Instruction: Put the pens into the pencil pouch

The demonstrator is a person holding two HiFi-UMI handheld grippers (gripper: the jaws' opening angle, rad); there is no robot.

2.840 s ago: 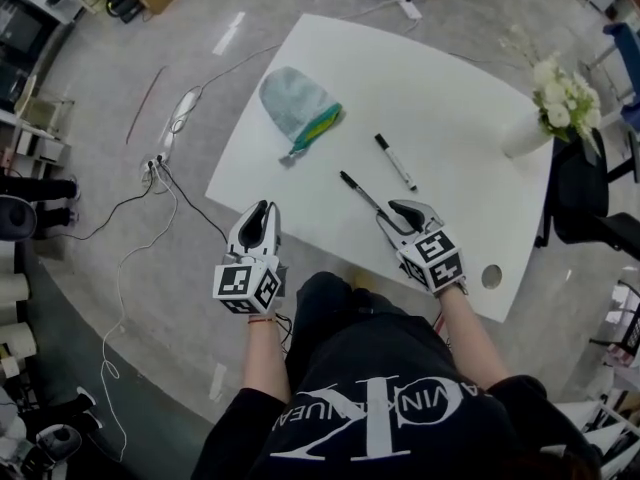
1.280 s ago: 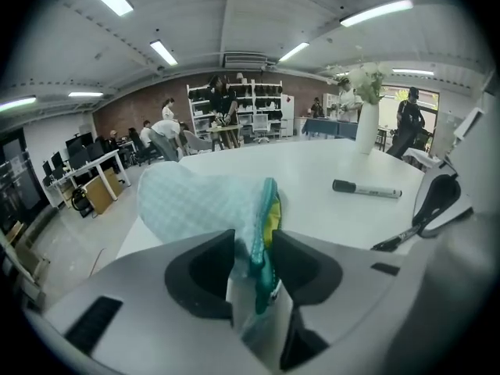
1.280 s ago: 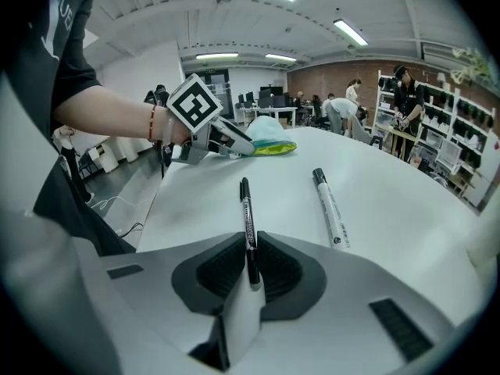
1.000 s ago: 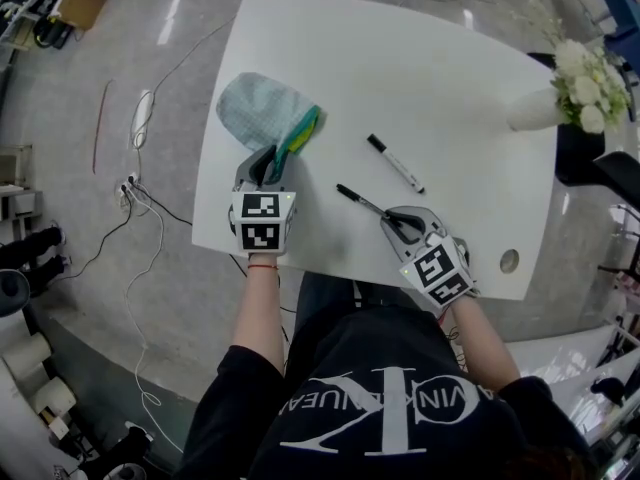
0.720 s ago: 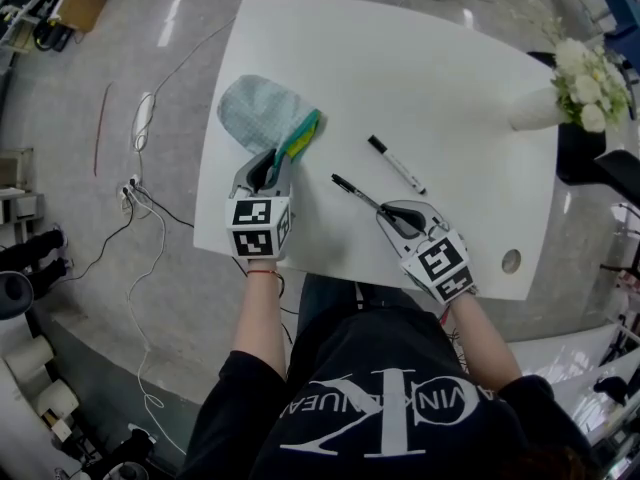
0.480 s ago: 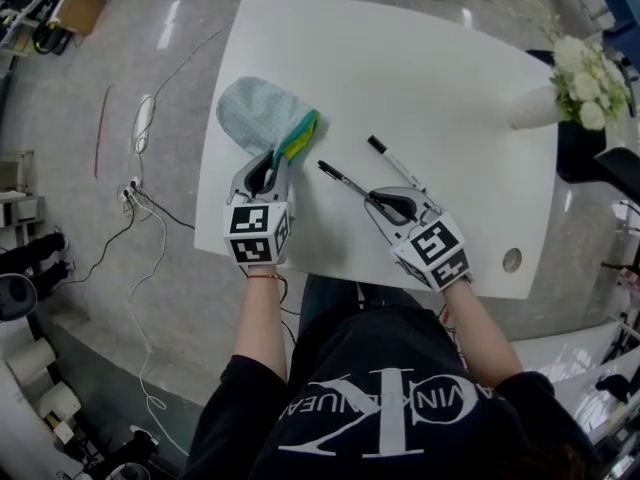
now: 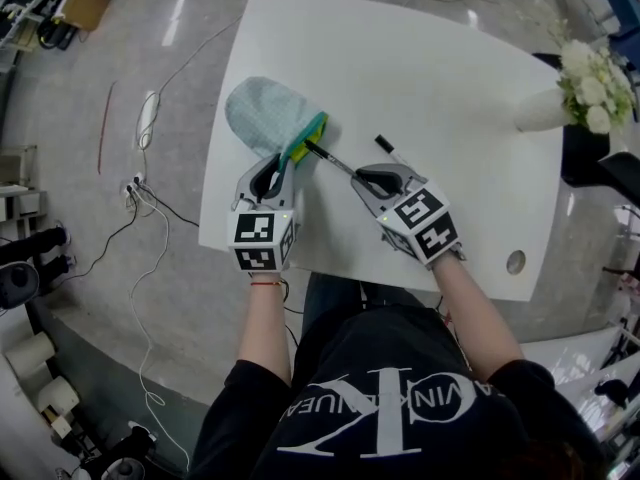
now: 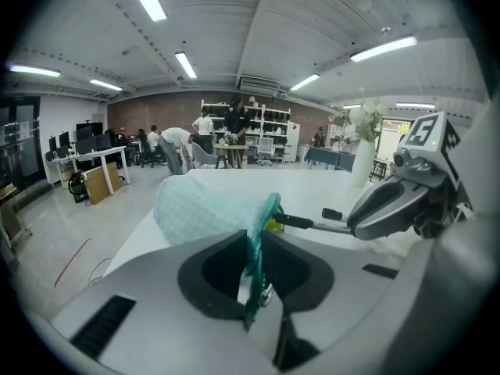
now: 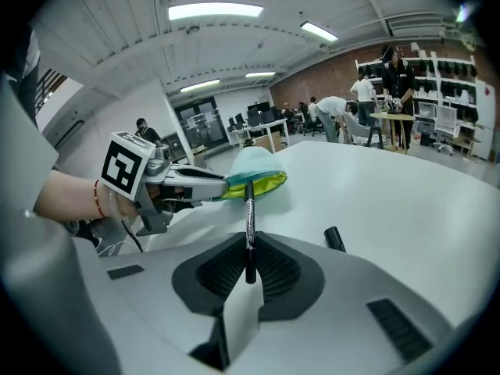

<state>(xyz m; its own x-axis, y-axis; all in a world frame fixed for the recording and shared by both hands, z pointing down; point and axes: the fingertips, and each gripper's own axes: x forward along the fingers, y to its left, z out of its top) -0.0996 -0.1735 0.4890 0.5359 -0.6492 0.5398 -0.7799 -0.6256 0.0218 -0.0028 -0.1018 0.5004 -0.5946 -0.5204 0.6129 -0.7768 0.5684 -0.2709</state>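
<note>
Pen [image 7: 325, 156] is now lifted across to the mouth of the pouch [image 7: 268, 118], pinched in the narrowed jaws of the right gripper [image 7: 372, 178]. The pouch rim, free a second ago, is clamped by the left gripper [image 7: 272, 173], so insertion looks ready. A second pen [image 7: 385, 147] is left on the table [image 7: 440, 78].

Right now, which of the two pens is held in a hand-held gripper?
The pen pointing at the pouch's mouth, clamped in the right hand-held gripper; the other pen lies loose on the table beside it.
</note>
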